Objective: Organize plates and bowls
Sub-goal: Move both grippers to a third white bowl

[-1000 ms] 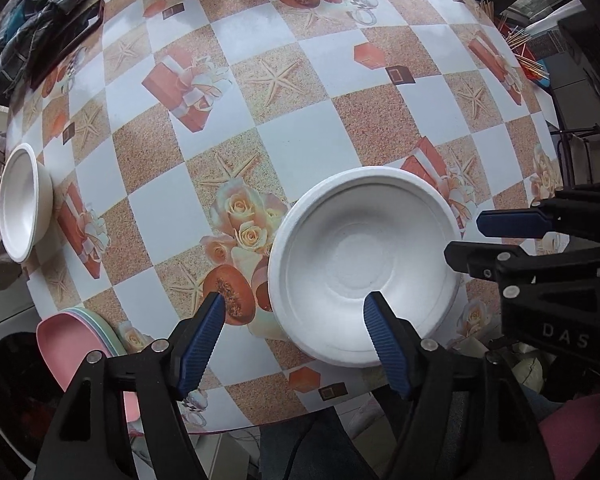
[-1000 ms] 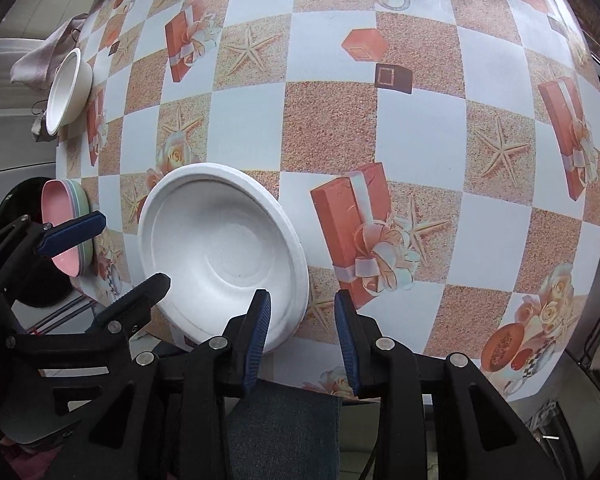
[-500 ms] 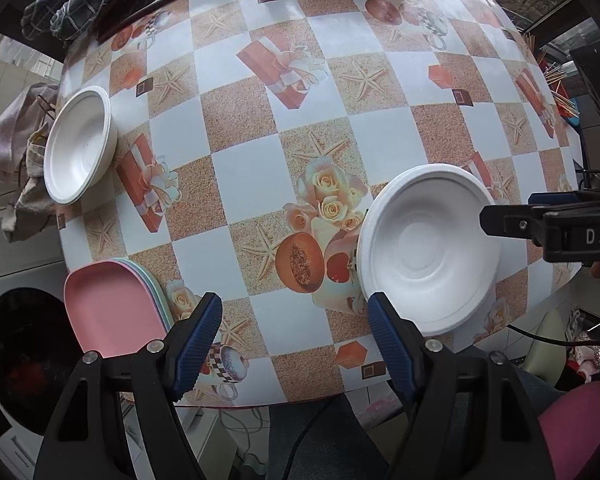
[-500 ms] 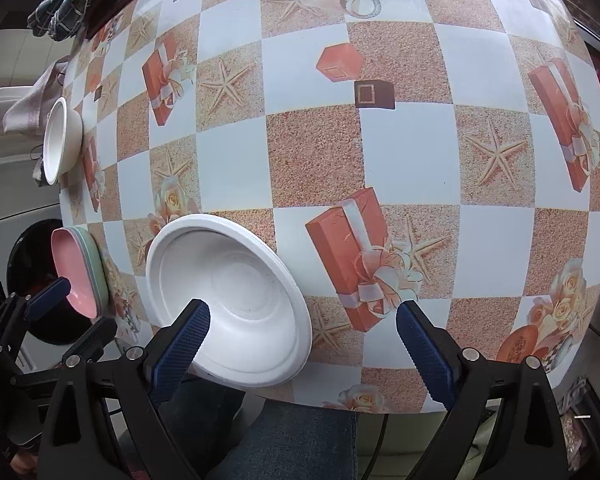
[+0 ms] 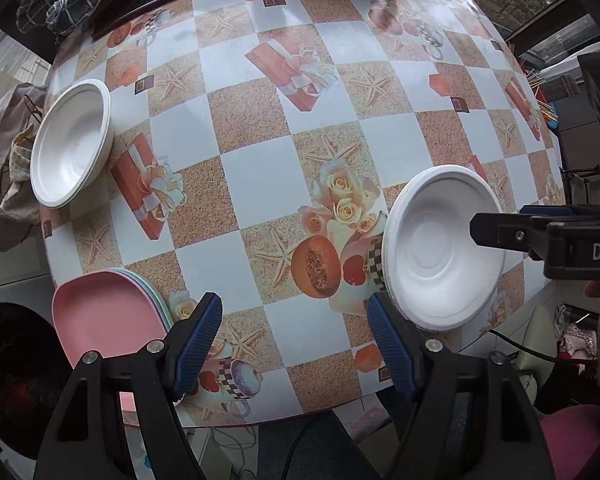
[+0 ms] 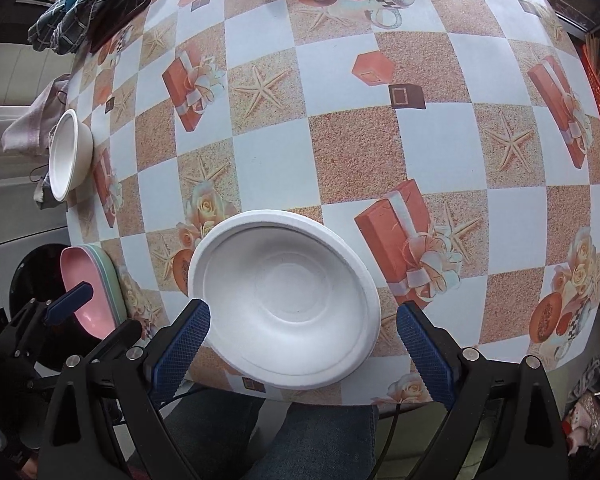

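I see my right gripper (image 6: 300, 344) released, jaws spread wide above the white foam bowl (image 6: 284, 300) at the table's (image 6: 340, 140) near edge, pads clear of its rim. My left gripper (image 5: 294, 340) hangs open over bare tablecloth, between that bowl and the stacked pink plates (image 5: 104, 316). A second white bowl (image 5: 70, 148) sits far left.

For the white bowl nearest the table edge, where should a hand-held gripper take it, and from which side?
Pinch the flat rim of the near bowl from above, at its near side. It sits upright, too wide to span, and that side overhangs the table edge, leaving room under the rim.
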Motion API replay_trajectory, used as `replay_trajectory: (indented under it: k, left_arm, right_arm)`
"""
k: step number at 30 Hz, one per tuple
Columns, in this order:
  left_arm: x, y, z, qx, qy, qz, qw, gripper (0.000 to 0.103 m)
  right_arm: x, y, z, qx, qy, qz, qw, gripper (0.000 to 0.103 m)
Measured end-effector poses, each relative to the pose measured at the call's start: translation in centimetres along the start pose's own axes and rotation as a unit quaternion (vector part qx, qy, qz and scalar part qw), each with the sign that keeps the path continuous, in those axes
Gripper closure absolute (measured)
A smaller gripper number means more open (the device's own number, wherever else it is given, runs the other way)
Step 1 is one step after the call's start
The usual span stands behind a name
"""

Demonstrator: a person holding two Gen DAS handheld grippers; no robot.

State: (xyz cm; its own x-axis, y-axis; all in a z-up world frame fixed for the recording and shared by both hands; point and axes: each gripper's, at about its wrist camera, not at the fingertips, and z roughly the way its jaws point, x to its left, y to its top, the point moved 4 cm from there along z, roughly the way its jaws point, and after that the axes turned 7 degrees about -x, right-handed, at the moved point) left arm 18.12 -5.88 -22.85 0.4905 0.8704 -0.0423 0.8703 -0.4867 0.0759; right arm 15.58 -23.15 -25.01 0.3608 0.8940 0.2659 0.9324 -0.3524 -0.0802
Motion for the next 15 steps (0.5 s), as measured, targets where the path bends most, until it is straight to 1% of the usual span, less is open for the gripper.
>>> replay_trajectory:
  k: [3, 8, 12, 15]
  left_arm:
    - [1.3, -0.6, 0.0, -0.002, -0.019, 0.015, 0.9997, 0.025]
    - [5.0, 0.0, -1.6, -0.033, -0.031, 0.012, 0.9989, 0.025]
    - [8.9, 0.9, -2.8, -0.062, -0.024, -0.015, 0.9977, 0.025]
    - [11.9, 1.3, -3.1, -0.073, -0.009, -0.036, 0.9966, 0.025]
  right_arm:
    - [1.5, -1.0, 0.2, -0.008, -0.011, 0.025, 1.000, 0.008]
    - [6.4, -1.6, 0.4, -0.021, -0.012, 0.030, 0.999, 0.008]
    - [11.0, -1.1, 0.7, -0.033, -0.011, 0.009, 0.999, 0.008]
    - [13.4, -0.1, 1.0, -0.034, -0.008, 0.008, 0.999, 0.008]
